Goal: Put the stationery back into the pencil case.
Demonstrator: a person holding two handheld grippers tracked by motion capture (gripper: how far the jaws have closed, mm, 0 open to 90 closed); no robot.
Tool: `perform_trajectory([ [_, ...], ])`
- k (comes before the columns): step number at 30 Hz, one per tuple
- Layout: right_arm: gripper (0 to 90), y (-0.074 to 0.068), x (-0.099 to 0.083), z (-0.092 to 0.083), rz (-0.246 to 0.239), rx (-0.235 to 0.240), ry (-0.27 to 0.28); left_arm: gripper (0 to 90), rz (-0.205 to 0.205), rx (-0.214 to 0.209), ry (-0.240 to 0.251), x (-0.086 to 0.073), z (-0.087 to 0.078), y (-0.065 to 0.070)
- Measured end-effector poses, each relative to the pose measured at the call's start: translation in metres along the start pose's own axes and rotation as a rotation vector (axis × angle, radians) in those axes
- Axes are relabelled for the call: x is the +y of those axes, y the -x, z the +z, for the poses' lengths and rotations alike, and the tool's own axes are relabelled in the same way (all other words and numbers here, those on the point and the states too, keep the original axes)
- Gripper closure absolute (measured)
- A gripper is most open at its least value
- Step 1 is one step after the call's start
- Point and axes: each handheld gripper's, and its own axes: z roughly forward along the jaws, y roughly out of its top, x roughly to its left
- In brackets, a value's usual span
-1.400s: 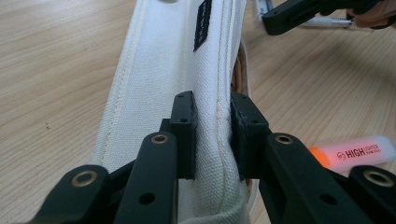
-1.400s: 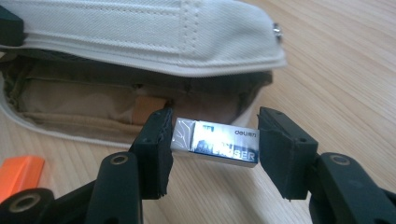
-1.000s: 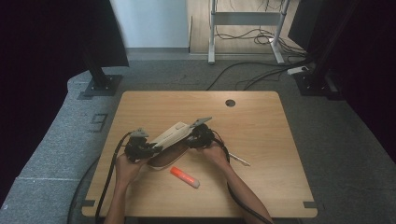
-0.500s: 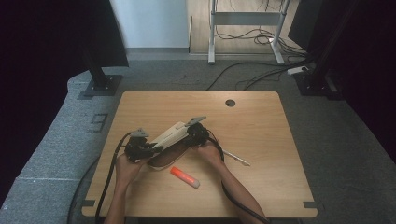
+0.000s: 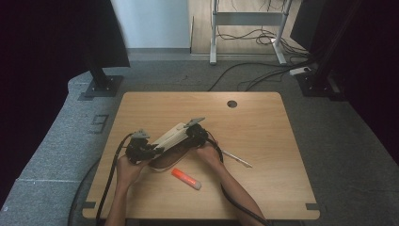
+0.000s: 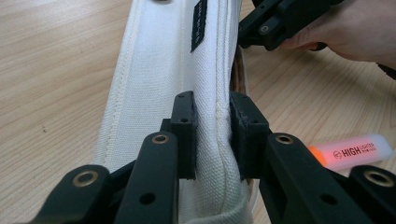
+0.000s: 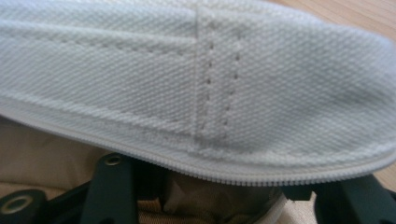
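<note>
A white canvas pouch [image 5: 171, 136] is held up off the table between both grippers, its zipper side open over a tan lining. My left gripper [image 5: 153, 151] is shut on the pouch's seam edge [image 6: 205, 70], with the pads [image 6: 184, 135] pressing the fabric from both sides. My right gripper [image 5: 190, 136] is at the other end. Its jaws have just been opening and stand wide apart at the pouch's mouth [image 7: 210, 70], the zipper edge lying across them and the lining between them. The tips of my right gripper [image 7: 224, 179] are hidden behind the zipper.
An orange highlighter [image 5: 186, 179] lies on the wooden table [image 5: 259, 122] just in front of the pouch. A thin pen [image 5: 237, 159] lies to the right of the right hand. A cable hole [image 5: 232, 103] is at the back. Cables trail off the front edge.
The right gripper has edged slightly left along the pouch. The left gripper and the highlighter have stayed in place.
</note>
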Motion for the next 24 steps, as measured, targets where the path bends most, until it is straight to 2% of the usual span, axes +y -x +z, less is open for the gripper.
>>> perform_trajectory([
  [10,27.5,-0.001,0.000,-0.011,-0.011,0.027,-0.017,73.6,0.000,0.003,-0.003,0.000,0.000,-0.001],
  [13,26.6,-0.001,0.000,-0.015,-0.029,0.028,-0.031,73.5,-0.002,0.002,-0.003,0.000,0.000,-0.001],
  [24,25.4,0.002,-0.008,-0.034,-0.038,0.052,-0.049,73.4,-0.003,0.002,-0.001,0.000,0.000,-0.001],
])
